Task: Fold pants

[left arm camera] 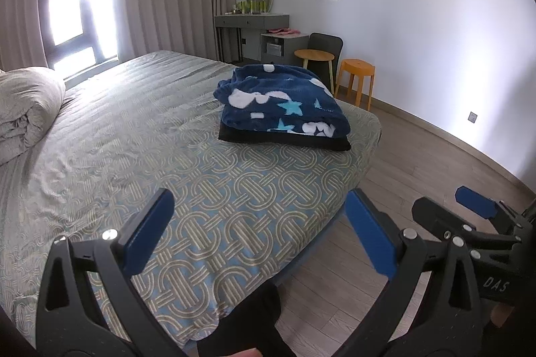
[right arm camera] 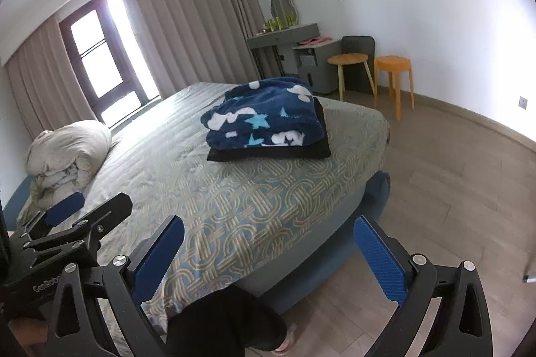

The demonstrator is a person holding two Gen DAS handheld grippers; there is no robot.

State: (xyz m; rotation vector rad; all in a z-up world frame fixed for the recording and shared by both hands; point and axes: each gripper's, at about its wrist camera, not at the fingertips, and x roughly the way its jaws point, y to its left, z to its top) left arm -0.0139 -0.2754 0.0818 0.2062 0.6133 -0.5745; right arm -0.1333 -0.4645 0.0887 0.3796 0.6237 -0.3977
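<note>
A folded navy fleece garment with white and light-blue stars [left arm camera: 279,100] lies atop a folded black garment [left arm camera: 284,140] at the far right of the patterned grey-blue bed [left arm camera: 214,189]. Near the bed's edge, the left gripper [left arm camera: 259,234] and right gripper [right arm camera: 268,256] hover with fingers spread, holding nothing.

pants [left arm camera: 281,104]: navy, white shapes, blue stars; bedspread [left arm camera: 234,189]: grey-blue interlocking loops
</note>
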